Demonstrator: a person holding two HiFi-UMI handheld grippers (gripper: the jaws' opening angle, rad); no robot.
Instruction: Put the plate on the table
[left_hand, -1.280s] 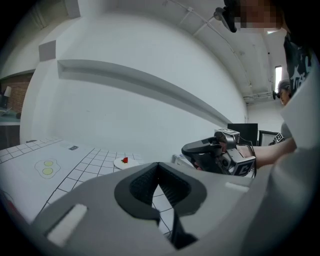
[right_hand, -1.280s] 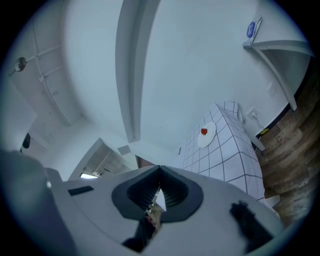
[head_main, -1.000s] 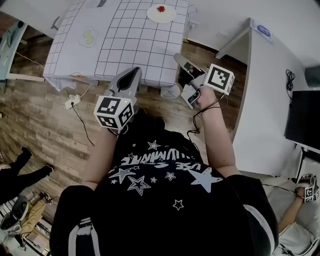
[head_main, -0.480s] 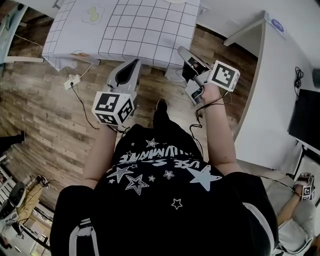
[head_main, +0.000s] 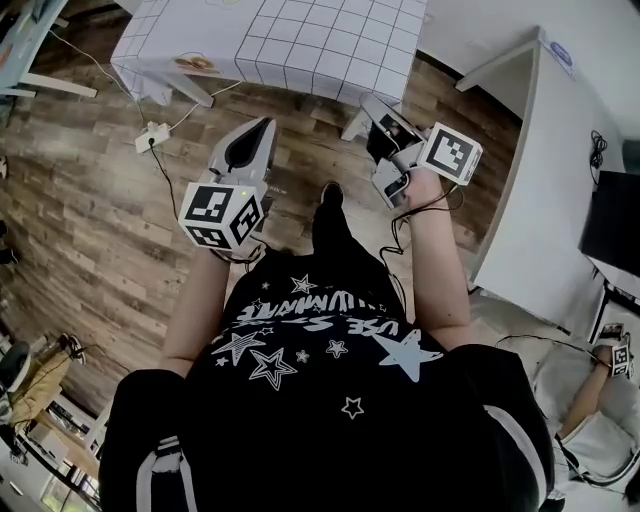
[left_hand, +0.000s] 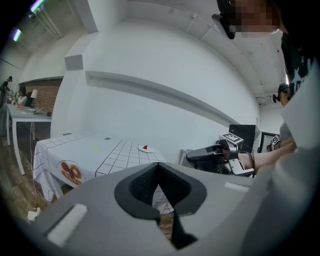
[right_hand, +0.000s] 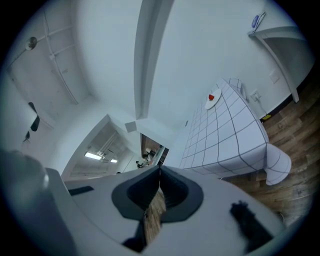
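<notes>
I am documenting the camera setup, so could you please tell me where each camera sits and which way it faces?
Head view: on the person's head, facing steeply down at wooden floor and the table edge; shows torso, forearms, left gripper, right gripper.
Left gripper view: on the left gripper, along its shut jaws toward table and plate; right gripper at right.
Right gripper view: on the right gripper, tilted, along shut jaws; table, plate.
Shared: both gripper views show the plate on the table.
</notes>
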